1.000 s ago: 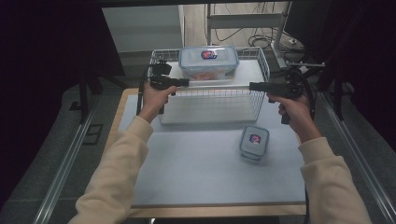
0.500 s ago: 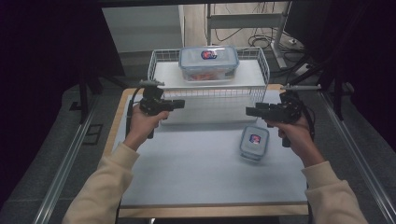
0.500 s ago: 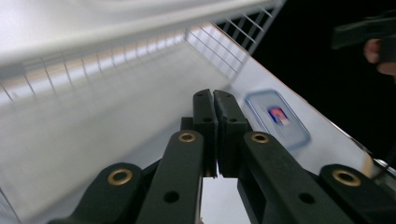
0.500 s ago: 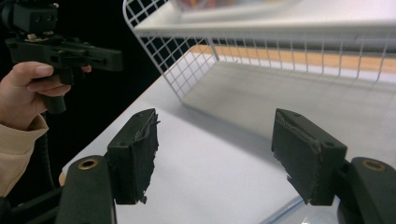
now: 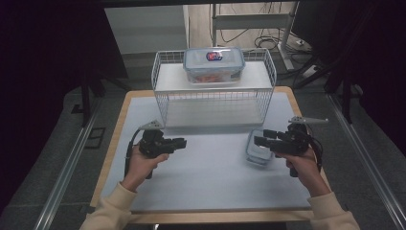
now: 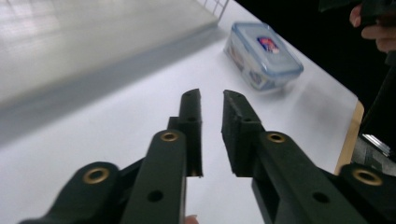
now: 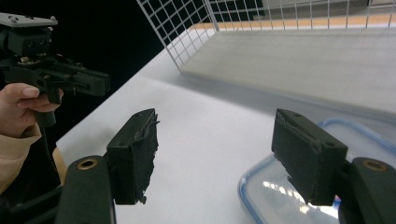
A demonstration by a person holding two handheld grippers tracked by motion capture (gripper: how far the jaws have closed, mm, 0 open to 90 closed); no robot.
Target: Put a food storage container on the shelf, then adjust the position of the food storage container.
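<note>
L gripper (image 5: 179,142) – held low over the white tabletop (image 5: 210,172), jaws pointing toward the table's right side. Jaws have just been opening: in the left gripper view a narrow gap stands between the pads, nothing in it. Pads clear of the surface as far as I can tell.

R gripper (image 5: 258,141) – jaws wide apart, nothing clamped. In the right gripper view the two pads straddle open air just above the small container (image 7: 299,186); pads not pressing on it. Contact w/ lid: can't tell.

Small container: clear box w/ blue-rimmed lid, sits flat on the tabletop just in front of the wire basket (image 5: 165,103), near its right corner. Seen from the high view it lies directly under the R gripper's tips, partly covered by them. Left gripper view shows a sticker on its lid.

Wire basket: white, at the table's far edge, holds a raised shelf. Large container (image 5: 214,63) – same blue-rim type, sticker on lid, reddish contents – rests on top of that shelf, well apart from both grippers.

Both sleeves cream-coloured, forearms entering from the near edge.
</note>
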